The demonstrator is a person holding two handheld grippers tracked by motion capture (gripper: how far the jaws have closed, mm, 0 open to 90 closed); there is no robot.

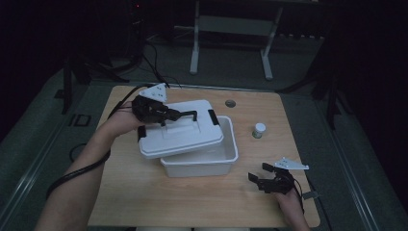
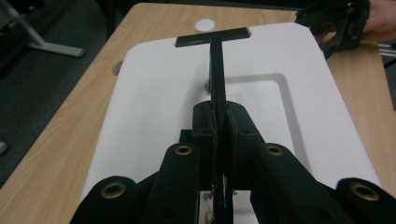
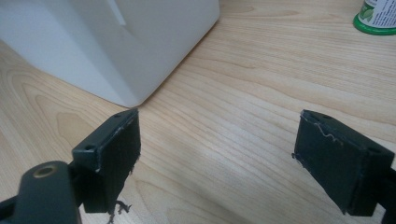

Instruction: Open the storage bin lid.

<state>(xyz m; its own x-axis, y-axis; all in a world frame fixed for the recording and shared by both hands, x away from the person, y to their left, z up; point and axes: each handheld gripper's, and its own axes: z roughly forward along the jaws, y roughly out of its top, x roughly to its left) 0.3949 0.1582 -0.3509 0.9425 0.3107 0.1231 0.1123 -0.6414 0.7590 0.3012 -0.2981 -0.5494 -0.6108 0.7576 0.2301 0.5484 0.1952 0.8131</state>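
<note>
A white lid with a black handle hangs tilted over an open white box on the wooden table. My left gripper comes in from the left and is shut on that handle. In the left gripper view the thin handle bar runs straight out from between the closed jaws of my left gripper, above the lid. My right gripper rests low at the table's front right, open. Nothing lies between its pads, and the box's corner stands just ahead of them.
A small white-capped bottle with a green base stands right of the box. A round cable hole sits near the table's far edge. Bare wood stretches across the front of the table. A metal stand is on the floor beyond.
</note>
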